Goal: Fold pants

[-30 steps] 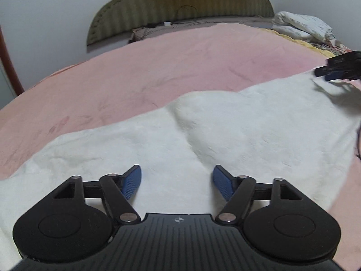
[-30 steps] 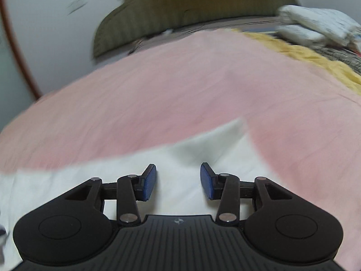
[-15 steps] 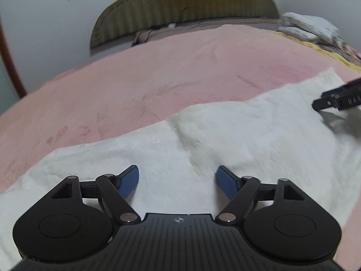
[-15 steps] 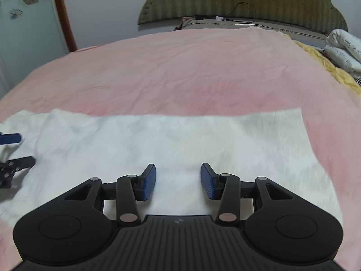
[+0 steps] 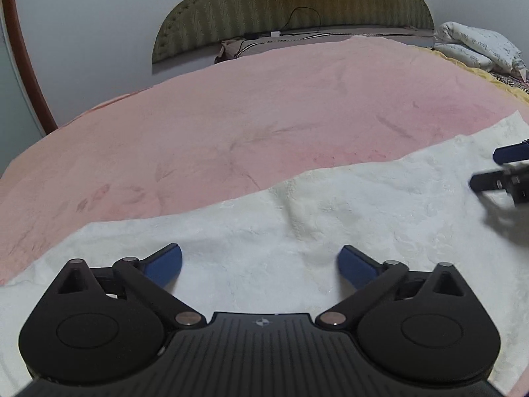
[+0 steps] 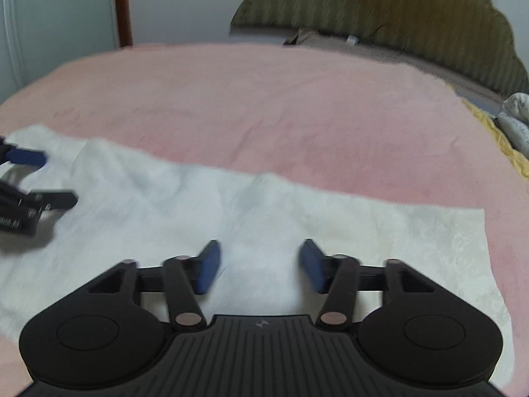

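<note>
Since both tools hang over one cloth, the axis matters most:
pants: white pants [image 5: 330, 231] lie flat on the bed, a long band running left to right under both tools; seen again in the right wrist view [image 6: 264, 211].
long axis: crosswise to both tools' fingers, so either end of the band lies out to a side, not ahead.
left tool: left tool [image 5: 259, 264] spread wide, nothing between its blue pads, low over the left half; also visible at the left edge of the right wrist view [image 6: 33, 178].
right tool: right tool [image 6: 259, 264] parted and empty, over the right half, nearer the squared-off right end [image 6: 476, 231]; its tip shows at the right edge of the left view [image 5: 502, 168].
nearer arm: my read is that each tool takes its own end.
fabric: thick, soft, faintly embossed; shallow ridge near the middle [image 5: 294, 211]; likely to sag when lifted.
bed: pink blanket [image 5: 264, 115], fuzzy, lightly creased.
beyond: olive padded headboard [image 5: 297, 3], a folded white quilt [image 5: 476, 46] at the far right.
</note>
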Action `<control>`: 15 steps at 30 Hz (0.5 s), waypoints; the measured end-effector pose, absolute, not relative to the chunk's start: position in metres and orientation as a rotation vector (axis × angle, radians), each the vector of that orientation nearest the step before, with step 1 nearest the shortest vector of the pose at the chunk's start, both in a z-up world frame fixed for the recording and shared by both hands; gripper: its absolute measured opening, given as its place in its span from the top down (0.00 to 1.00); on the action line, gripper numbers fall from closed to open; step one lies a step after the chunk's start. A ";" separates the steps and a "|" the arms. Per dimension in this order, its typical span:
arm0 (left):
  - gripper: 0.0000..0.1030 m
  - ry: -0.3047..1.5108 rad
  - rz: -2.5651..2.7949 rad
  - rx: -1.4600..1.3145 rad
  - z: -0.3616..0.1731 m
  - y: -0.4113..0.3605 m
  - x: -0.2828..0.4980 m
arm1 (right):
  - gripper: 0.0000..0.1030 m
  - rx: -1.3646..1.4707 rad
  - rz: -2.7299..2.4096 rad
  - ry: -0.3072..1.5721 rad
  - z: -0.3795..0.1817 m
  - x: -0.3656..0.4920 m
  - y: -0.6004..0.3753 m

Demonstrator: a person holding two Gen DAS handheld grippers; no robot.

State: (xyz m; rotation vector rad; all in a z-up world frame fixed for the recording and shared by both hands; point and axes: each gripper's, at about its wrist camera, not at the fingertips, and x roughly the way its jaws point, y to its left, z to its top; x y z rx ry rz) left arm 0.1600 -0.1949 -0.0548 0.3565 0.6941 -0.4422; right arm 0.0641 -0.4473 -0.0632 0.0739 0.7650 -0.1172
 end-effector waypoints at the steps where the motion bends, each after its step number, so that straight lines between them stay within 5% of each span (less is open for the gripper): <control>1: 0.05 0.691 -0.443 0.350 -0.050 -0.190 0.156 | 0.26 0.098 -0.167 0.753 -0.061 0.064 -0.453; 15: 0.01 0.663 -0.410 0.279 -0.058 -0.165 0.129 | 0.25 0.586 -0.280 0.531 -0.039 -0.090 -0.495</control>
